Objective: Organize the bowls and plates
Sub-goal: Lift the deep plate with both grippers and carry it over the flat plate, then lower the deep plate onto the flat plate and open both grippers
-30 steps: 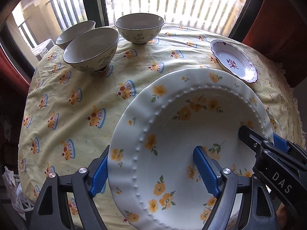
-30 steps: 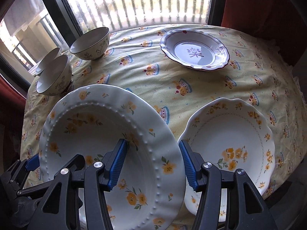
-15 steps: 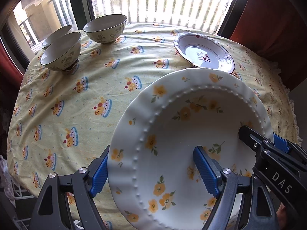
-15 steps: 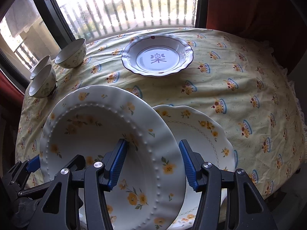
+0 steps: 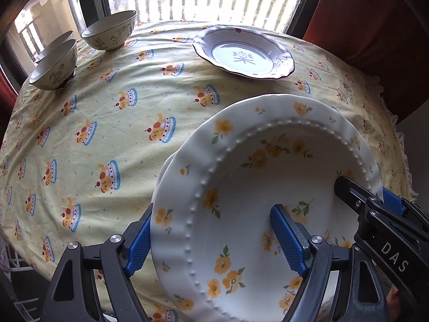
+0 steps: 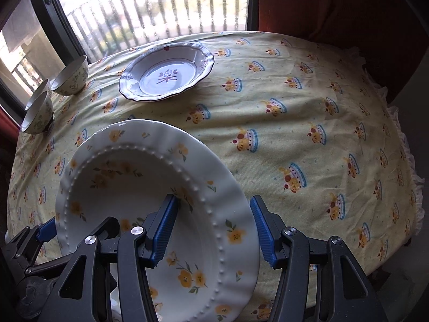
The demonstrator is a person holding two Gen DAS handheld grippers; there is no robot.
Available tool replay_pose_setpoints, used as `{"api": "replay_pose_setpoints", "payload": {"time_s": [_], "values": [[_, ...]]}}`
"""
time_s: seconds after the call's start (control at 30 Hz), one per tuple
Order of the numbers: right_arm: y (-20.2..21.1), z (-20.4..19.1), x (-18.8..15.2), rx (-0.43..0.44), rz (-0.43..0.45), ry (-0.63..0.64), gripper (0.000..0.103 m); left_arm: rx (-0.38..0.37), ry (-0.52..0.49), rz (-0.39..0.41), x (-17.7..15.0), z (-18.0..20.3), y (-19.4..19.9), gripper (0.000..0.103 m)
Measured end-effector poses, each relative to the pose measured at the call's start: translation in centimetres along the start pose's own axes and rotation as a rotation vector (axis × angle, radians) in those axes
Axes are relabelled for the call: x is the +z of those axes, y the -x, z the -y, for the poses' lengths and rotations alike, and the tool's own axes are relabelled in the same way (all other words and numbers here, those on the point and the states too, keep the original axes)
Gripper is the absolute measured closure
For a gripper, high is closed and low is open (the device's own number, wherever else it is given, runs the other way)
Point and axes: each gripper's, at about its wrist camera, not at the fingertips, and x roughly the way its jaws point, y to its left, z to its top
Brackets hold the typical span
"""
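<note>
Two grippers are on one big white plate with yellow flowers [image 5: 268,201], and I have it between them over the near edge of the table. My left gripper [image 5: 211,238] straddles the plate's left rim, one blue pad outside the edge at about 8 o'clock in the left view and the other pad inside the well; the jaws are clamped on that rim. My right gripper [image 6: 211,230] does the same on the opposite rim, one blue pad in the well and one outside the edge, closed on the plate too. In the left view I see the right gripper's black frame coming in at 4 o'clock, and in the right view the left gripper shows at 8 o'clock. A sliver of a second white rim peeks out from under the plate's left side in the left view; I cannot tell whether the two touch. Up at 12 o'clock on the yellow tablecloth [image 6: 281,123] sits a plate with a dark scalloped rim [image 6: 166,73], well apart from mine. Three bowls [image 5: 110,33] cluster at 10 o'clock by the window [image 6: 150,8], two of them close together and one a little further along.
</note>
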Motion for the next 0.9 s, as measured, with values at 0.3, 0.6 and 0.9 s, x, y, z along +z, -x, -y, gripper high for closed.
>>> {"api": "replay_pose_setpoints", "payload": {"time_s": [0.3, 0.6, 0.9], "values": [[-1.2, 2.4, -0.4, -0.015, -0.030, 0.001, 0.044, -0.008, 0.017, -0.032, -0.4, 1.7, -1.7, 0.019], [-2.3, 2.5, 0.2, 0.015, -0.051, 0.036, 0.044, 0.023, 0.055, -0.056, -0.3, 1.8, -3.1, 0.018], [-2.7, 2.7, 0.4, 0.027, -0.053, 0.045, 0.044, 0.031, 0.041, -0.064, -0.4, 2.2, -3.5, 0.013]]}}
